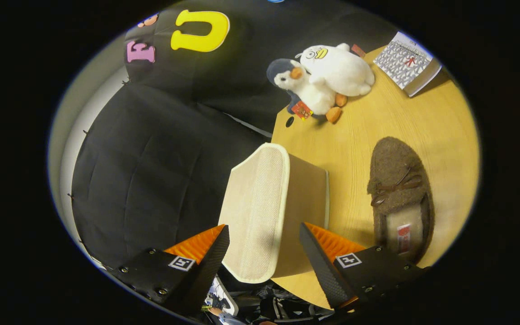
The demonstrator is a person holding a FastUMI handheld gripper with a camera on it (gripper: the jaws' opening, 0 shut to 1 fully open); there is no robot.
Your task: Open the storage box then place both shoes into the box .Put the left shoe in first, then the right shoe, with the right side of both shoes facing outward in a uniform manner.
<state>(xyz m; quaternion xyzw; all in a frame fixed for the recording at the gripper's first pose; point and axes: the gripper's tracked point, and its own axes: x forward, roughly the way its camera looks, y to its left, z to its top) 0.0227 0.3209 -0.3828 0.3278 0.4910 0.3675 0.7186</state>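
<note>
The storage box [307, 212] stands at the wooden table's near corner, with a cream woven lid [255, 198] edged in pale trim and a brown side wall. From here the lid looks down on the box. My gripper [263, 228] is open, and its two fingers straddle the near end of the lid without pressing on it. A brown fuzzy slipper-style shoe [400, 189] with a lace bow lies flat on the table just beyond my right finger, its opening facing up.
Two plush toys, a penguin [303, 88] and a white duck [341, 67], sit beyond the box at the table's [359, 131] far edge. A book [406, 61] lies at the far corner. Black cloth wall hangs to the left. Cables and clutter [260, 307] lie below the table edge.
</note>
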